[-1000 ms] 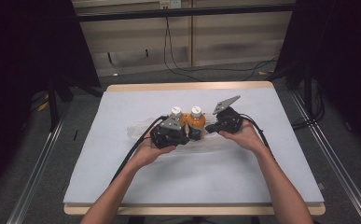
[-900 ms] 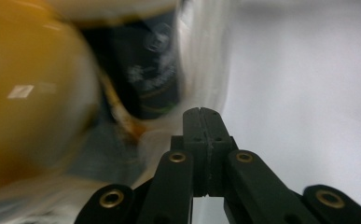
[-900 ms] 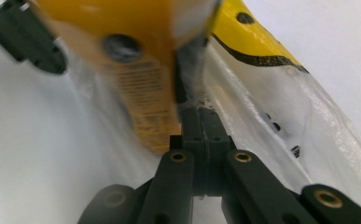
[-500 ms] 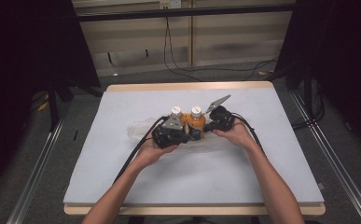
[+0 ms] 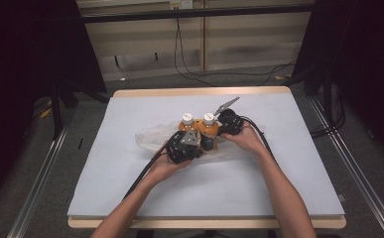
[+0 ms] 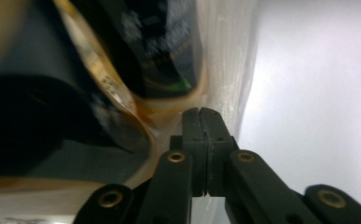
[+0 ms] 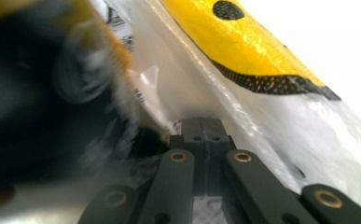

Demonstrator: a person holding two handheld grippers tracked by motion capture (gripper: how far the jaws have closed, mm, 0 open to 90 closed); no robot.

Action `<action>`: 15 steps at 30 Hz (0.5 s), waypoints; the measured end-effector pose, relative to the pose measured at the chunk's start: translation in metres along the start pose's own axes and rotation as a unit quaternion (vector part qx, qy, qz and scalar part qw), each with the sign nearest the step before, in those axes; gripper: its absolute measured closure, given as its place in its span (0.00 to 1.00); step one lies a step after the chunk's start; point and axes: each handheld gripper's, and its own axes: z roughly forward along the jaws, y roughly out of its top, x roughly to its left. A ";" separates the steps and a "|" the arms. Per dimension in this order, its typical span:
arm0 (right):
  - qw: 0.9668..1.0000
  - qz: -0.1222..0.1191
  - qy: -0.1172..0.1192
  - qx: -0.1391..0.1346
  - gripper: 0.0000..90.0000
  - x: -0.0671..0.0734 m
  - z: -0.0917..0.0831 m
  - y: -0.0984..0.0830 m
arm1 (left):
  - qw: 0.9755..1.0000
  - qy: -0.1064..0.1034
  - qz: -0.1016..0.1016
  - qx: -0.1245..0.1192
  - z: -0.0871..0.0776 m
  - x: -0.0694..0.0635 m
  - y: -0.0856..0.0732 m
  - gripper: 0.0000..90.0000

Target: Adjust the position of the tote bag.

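Observation:
Two orange bottles with white caps [image 5: 187, 119] [image 5: 208, 118] stand side by side inside a clear plastic bag [image 5: 149, 137] at the middle of the white table [image 5: 130, 188]. My left gripper [image 5: 199, 144] sits at the bottles' near left side. In the left gripper view it [image 6: 200, 115] is shut, with the bag film [image 6: 225, 60] at its tips and a bottle's dark label [image 6: 159, 42] just beyond. My right gripper [image 5: 219, 132] is at the right bottle. In its own view it [image 7: 201, 124] is shut amid bag film printed with a yellow smiley [image 7: 243, 42].
Black cables [image 5: 145, 173] trail from both grippers toward the table's near edge. A grey three-cornered plate [image 5: 227, 105] sticks up behind the right gripper. Metal rails [image 5: 35, 198] run along both sides of the table, and cables lie on the floor beyond [image 5: 219, 77].
My right gripper has moved left, from beside the bag in to the right bottle. The left gripper has held its place at the bottles.

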 end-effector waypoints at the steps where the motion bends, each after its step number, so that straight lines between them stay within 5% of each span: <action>1: 1.000 0.003 -0.003 0.004 1.00 -0.001 0.002 0.001 | 1.000 0.000 0.003 0.005 0.000 -0.001 0.000 1.00; 15: 0.999 0.036 0.003 0.015 1.00 -0.013 0.019 0.007 | 1.000 -0.007 0.004 0.016 0.009 -0.007 -0.008 1.00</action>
